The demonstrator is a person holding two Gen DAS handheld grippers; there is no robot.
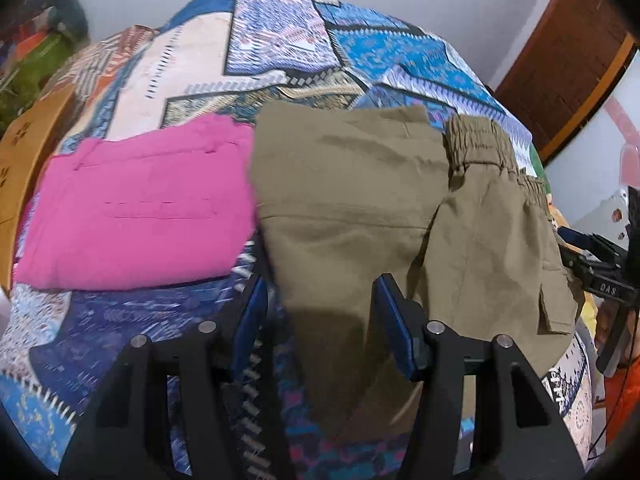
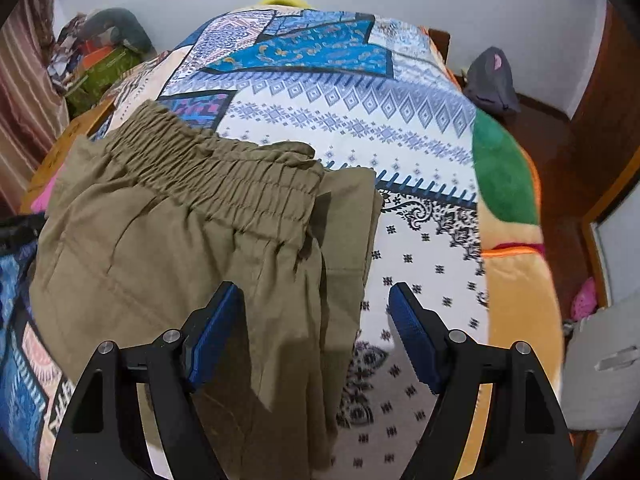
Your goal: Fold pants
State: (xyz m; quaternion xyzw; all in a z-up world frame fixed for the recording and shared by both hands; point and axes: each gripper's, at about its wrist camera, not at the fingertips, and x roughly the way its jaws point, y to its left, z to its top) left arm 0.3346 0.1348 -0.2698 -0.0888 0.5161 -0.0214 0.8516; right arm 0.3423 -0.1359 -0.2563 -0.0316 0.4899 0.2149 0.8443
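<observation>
Jaws, left wrist view: both blue-padded fingers of the left gripper (image 1: 320, 312) are standing spread apart, pinching nothing, with olive cloth showing between and beyond them.
Pants, left wrist view: the olive pants (image 1: 352, 200) are lying partly folded on the bed, just ahead of the fingers, with the gathered waistband (image 1: 480, 148) sitting at the far right and a flapped pocket (image 1: 556, 312) hanging near the right edge.
Pink garment, left wrist view: a folded pink garment (image 1: 136, 208) is lying flat on the left, its right edge touching or just beside the olive pants.
Bedspread, left wrist view: a patchwork bedspread (image 1: 280, 40) in blues, white and tan is covering the bed under both garments.
Other gripper, left wrist view: the right gripper (image 1: 600, 272) is showing at the right edge beside the pants; from this view I cannot tell how its fingers are standing.
Surroundings, left wrist view: a brown wooden door (image 1: 560, 60) is standing at the upper right.
Jaws, right wrist view: the right gripper (image 2: 316, 320) is holding its two fingers wide apart, gripping nothing; the left finger is over the olive cloth and the right finger over bare bedspread.
Pants, right wrist view: the olive pants (image 2: 160, 248) are filling the left half, waistband (image 2: 224, 176) running diagonally across the top, with a folded leg edge lying between the fingers.
Bedspread, right wrist view: the bedspread (image 2: 420, 140) is showing white with blue diamond rows to the right of the pants.
Pillow, right wrist view: a green and tan cushion (image 2: 508, 208) is lying along the bed's right side, apart from the pants.
</observation>
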